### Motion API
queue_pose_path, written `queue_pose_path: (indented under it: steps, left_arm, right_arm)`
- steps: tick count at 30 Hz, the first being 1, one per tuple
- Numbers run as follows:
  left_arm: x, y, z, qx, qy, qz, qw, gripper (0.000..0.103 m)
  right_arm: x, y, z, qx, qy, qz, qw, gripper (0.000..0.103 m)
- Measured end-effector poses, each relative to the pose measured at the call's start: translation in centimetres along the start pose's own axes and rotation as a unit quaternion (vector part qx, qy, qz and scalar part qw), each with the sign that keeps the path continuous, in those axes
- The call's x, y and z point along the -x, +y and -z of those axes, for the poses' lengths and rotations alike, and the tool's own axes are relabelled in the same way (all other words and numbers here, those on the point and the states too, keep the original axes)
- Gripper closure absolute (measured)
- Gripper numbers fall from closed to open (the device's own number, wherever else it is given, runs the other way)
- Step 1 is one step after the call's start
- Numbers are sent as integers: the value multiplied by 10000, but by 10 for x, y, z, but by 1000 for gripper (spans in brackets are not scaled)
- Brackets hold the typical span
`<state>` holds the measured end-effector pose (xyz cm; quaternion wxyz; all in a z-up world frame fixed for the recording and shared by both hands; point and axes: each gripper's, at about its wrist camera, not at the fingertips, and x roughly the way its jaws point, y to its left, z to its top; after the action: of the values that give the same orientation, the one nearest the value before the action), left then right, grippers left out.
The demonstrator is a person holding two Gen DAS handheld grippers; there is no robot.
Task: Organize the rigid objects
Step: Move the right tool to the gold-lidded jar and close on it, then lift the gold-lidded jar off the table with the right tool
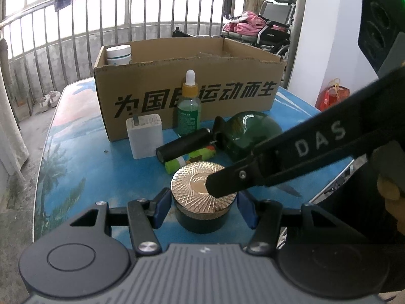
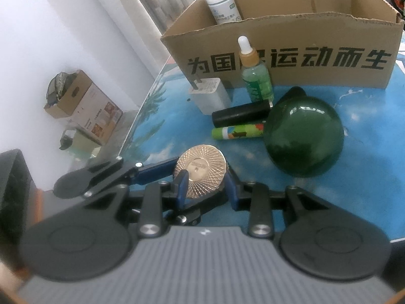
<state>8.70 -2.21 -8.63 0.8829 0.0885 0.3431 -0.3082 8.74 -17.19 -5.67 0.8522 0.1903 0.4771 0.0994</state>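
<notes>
A dark jar with a gold patterned lid stands on the blue table. My left gripper is shut on it, a blue pad against each side. My right gripper reaches in from the right, and one black fingertip lies over the lid. Its pads stand apart: the left one covers the lid's face, the right one sits by the lid's edge. I cannot tell whether they touch it. Behind lie a black cylinder, a green printed tube and a round green glass bottle.
A white charger and a green dropper bottle stand before an open cardboard box holding a white bottle. The table's curved edge runs along the left. A small carton sits on the floor.
</notes>
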Motion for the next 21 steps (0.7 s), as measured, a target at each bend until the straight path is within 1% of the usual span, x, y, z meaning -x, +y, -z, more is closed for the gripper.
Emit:
queue_pose_path:
  steps: [3, 9, 17, 21]
  left_arm:
    - [-5, 1, 1, -13, 52, 7, 10000, 44]
    - [-12, 3, 4, 10, 38, 70, 10000, 45]
    - [-14, 3, 7, -18, -63, 66, 10000, 46]
    - [-14, 3, 6, 28, -49, 51, 10000, 46]
  right_arm:
    - [-2, -3, -1, -68, 25, -33, 10000, 71]
    - [-9, -10, 0, -268, 96, -158, 9995, 68]
    - [-15, -18, 0, -525, 134, -360, 9979, 60]
    - [-16, -17, 0, -506, 124, -368, 9980, 60]
